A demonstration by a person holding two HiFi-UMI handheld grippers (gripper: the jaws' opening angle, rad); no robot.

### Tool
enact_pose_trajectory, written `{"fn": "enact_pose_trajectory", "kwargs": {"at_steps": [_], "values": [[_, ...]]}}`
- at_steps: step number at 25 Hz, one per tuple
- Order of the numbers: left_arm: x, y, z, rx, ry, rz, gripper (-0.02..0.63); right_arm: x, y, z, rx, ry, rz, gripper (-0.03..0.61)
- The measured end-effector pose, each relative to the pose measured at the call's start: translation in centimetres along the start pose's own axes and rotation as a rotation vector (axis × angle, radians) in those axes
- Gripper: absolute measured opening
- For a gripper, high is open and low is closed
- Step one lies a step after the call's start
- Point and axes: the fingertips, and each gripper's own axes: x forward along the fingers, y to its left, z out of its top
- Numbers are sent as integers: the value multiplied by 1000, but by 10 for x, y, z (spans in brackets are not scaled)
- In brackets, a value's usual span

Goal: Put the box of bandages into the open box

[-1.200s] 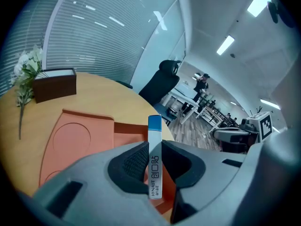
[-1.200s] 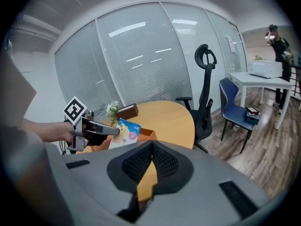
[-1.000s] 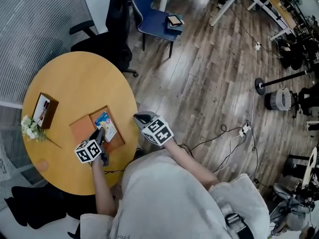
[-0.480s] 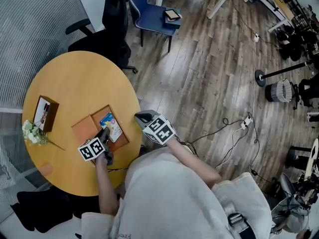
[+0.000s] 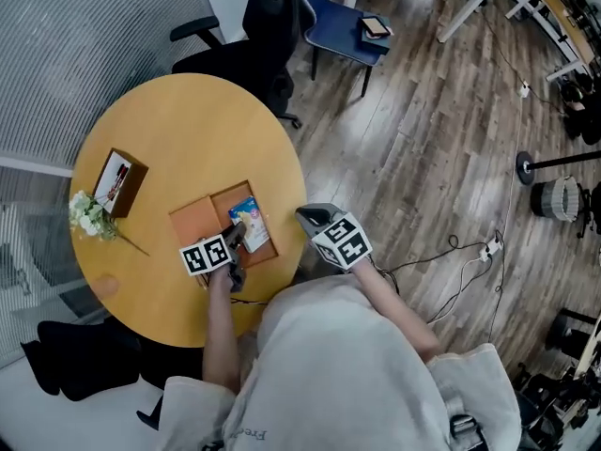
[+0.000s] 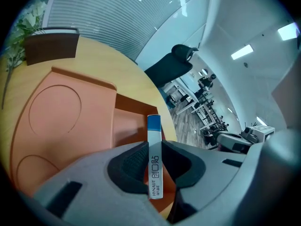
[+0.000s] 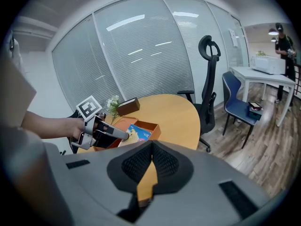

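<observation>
A pale grey top [image 5: 347, 365] is worn, with small dark lettering [image 5: 249, 433] near its hem. The left gripper [image 5: 244, 234] and the right gripper [image 5: 311, 217] are built grey, lined with black ribbed pads [image 6: 134, 161], and topped with white cubes [image 5: 207, 255] of black square markers.

Bright even indoor light, soft shadows, sharp focus, fisheye-warped dark corners

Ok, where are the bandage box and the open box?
Bandage box [image 6: 154, 159]: left gripper view, printed edge between the jaws.
Open box [image 6: 128, 126]: left gripper view, bare inside.
</observation>
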Motion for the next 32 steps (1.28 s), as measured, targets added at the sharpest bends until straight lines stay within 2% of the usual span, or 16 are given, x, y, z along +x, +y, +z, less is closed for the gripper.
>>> {"fn": "enact_pose_trajectory", "kwargs": {"at_steps": [6, 18, 23, 32], "values": [[-4, 17, 6, -39, -3, 26, 81, 14, 6, 0, 6, 5, 7, -3], [-3, 24, 8, -47, -12, 84, 84, 9, 5, -4, 4, 13, 14, -3], [-10, 29, 7, -73, -34, 97, 114, 7, 11, -9, -4, 25, 36, -3], [-21, 31, 12, -91, -86, 126, 121, -1, 16, -17, -23, 39, 70, -3]]}}
